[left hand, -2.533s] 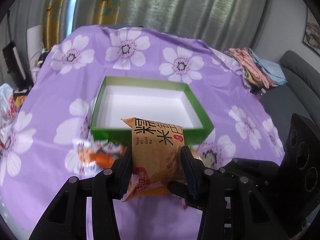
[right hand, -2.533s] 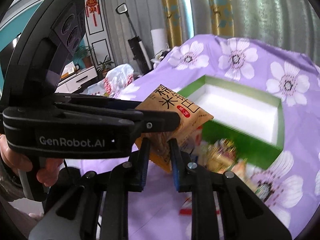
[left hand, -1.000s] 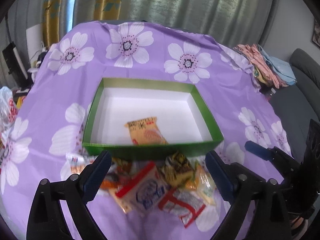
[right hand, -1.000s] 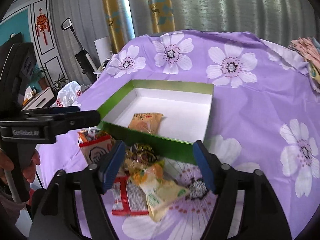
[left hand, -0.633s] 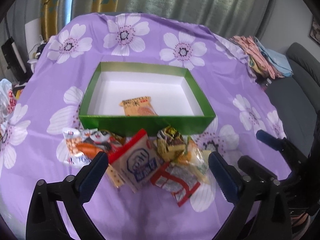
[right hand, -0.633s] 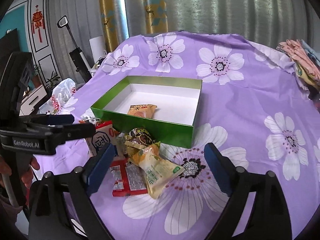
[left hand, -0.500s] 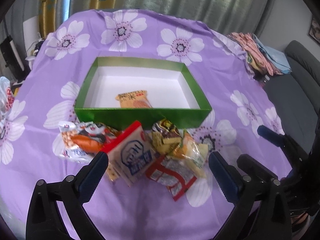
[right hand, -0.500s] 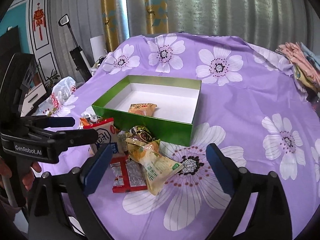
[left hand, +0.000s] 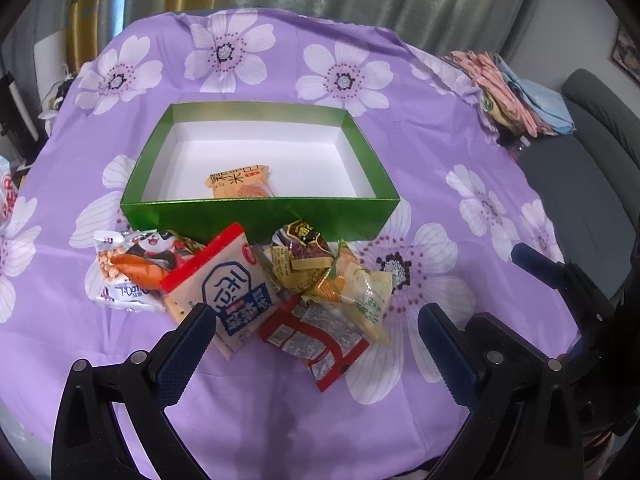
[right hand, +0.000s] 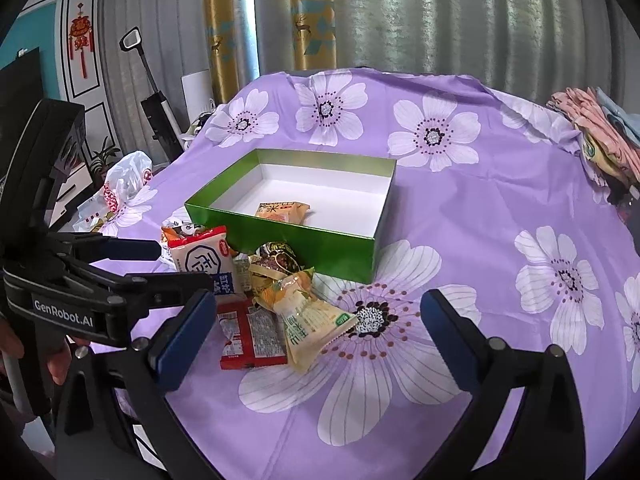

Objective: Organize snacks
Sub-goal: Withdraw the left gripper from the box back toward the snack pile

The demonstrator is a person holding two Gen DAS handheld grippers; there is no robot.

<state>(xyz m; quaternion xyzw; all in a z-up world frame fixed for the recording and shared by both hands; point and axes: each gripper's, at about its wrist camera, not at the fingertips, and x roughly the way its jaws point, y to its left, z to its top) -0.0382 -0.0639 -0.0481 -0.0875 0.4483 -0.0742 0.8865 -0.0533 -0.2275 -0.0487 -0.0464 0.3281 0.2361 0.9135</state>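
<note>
A: What has changed? A couple of seconds back the left gripper (left hand: 316,340) was clamped on the orange rice-cracker packet (left hand: 241,181) in front of the green box (left hand: 260,216). Now that packet lies inside the box, near its front wall, and both grippers have drawn back toward the near side of the snack pile.

B: And the jaws?

A: The left gripper stands wide apart with nothing between its pads. The right gripper (right hand: 316,334) is opening, also empty; the pile only shows through the gap, on the cloth beyond it.

B: How far along is the sorting, would you say?

A: Early, I judge. One packet is in the box. Five remain outside it, against its front wall: the panda packet (left hand: 132,268) at the left, the white and red packet (left hand: 224,284) beside it, the dark gold wrapper (left hand: 304,252) touching the box front, the yellow-green packet (left hand: 360,292) to the right of that, and the red packet (left hand: 316,336) nearest the grippers.

B: Anything you can't make out?

A: The packets overlap, so something smaller may sit under them; a pale strip peeks from beneath the white and red one. The box's front wall hides the lower edge of the orange packet. The purple flowered cloth (left hand: 460,152) covers whatever supports it all.
</note>
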